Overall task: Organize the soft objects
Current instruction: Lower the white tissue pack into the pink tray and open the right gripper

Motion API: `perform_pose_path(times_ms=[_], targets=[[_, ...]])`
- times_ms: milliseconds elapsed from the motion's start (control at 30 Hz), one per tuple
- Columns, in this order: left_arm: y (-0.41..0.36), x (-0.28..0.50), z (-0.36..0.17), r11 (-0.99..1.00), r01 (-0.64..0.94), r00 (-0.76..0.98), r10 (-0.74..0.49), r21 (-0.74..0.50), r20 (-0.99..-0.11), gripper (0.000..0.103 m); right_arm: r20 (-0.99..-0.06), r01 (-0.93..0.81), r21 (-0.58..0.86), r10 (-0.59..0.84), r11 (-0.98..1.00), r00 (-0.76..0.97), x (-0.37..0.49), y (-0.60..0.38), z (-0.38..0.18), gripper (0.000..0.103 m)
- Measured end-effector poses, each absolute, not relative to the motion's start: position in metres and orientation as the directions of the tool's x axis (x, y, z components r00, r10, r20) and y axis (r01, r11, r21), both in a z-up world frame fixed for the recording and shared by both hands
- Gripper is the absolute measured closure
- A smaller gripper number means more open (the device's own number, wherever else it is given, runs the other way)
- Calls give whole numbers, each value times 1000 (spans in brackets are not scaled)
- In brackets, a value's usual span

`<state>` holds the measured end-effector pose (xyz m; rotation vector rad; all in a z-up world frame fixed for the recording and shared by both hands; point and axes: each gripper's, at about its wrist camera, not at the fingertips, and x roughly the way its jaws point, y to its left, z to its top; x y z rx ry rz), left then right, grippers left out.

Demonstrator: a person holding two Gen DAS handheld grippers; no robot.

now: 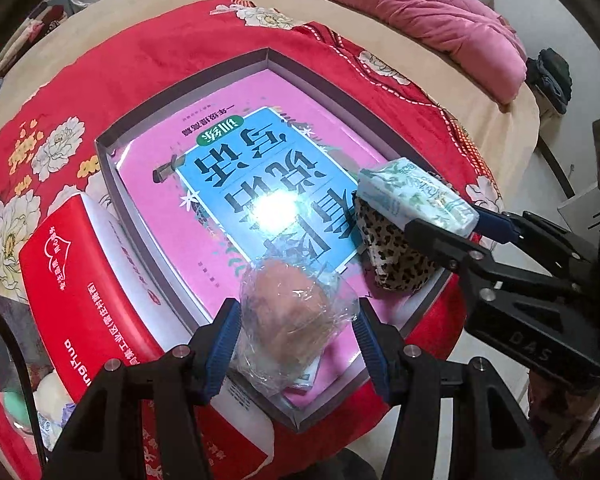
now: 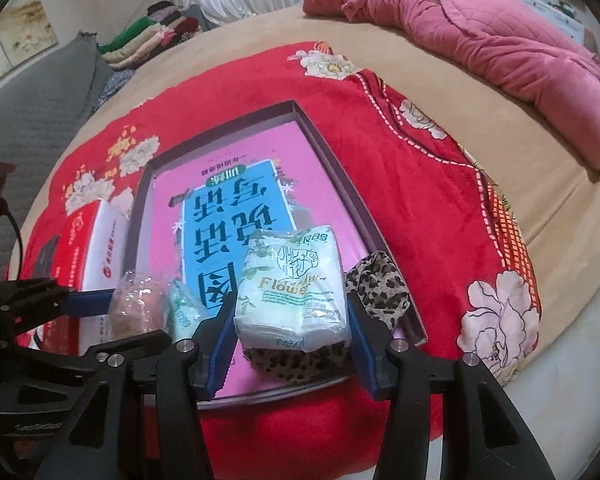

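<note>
Two hand-held grippers are hovering over a shallow grey cardboard box lid [image 1: 108,160] lying on a red floral blanket [image 1: 148,52] spread across a bed, each one carrying a soft item toward the tray. The left gripper [image 1: 296,332] is clamping a pinkish soft bundle wrapped in clear crinkled plastic [image 1: 296,312] between its blue-padded fingers [image 1: 224,336], the jaws set at a middling width with the pads pressing both sides of the wrap. The right gripper [image 2: 290,340] is holding a white-and-green floral pocket tissue pack [image 2: 292,292] across its short width, so the pack's long axis is running away from the fingers toward the middle of the tray. Directly beneath that pack, a crumpled leopard-print fabric piece [image 2: 380,288] is sitting in the tray's near right corner, and the pack appears to be touching or just above it. A pink and blue children's workbook [image 1: 236,152] is lining the tray floor. The wrapped bundle is hanging over the tray's near edge, left of the tissue pack, with a second small tissue pack [image 2: 184,312] lying between the two grippers. A red and white carton [image 1: 72,264] is resting just beside the tray's left wall. Judging by the layout, the open floor lies ahead of both loads, and the left gripper is nearer the free near-left corner.
</note>
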<state>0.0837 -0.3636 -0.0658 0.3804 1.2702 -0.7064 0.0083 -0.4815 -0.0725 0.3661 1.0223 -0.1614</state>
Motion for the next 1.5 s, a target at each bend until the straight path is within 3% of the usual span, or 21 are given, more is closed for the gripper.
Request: perform_pose_path(times_ms=[267,767,1233,1333,1500], targets=[[-366,84,-68,736,668,131,-262,-109,-956,45,-854,305,275,85,912,514,12,-485,-79,42],[-359,98,-67,775,624,157,-246,-96,-956,45,-803,343,340,80,875,591,-15,-492,-52,41],[-350,104,-55,790,597,160,-284,-137,-945,40,-777,344,353,68,870,626,-23,-491,-31,40],[-346,105,-49,791,593,162,-301,-152,-940,39,-772,343,356,66,869,633,-25,-490,-27,33],[-338,104,-36,793,586,179,-331,-169,-927,35,-770,345,347,55,872,636,-27,-486,-22,32]])
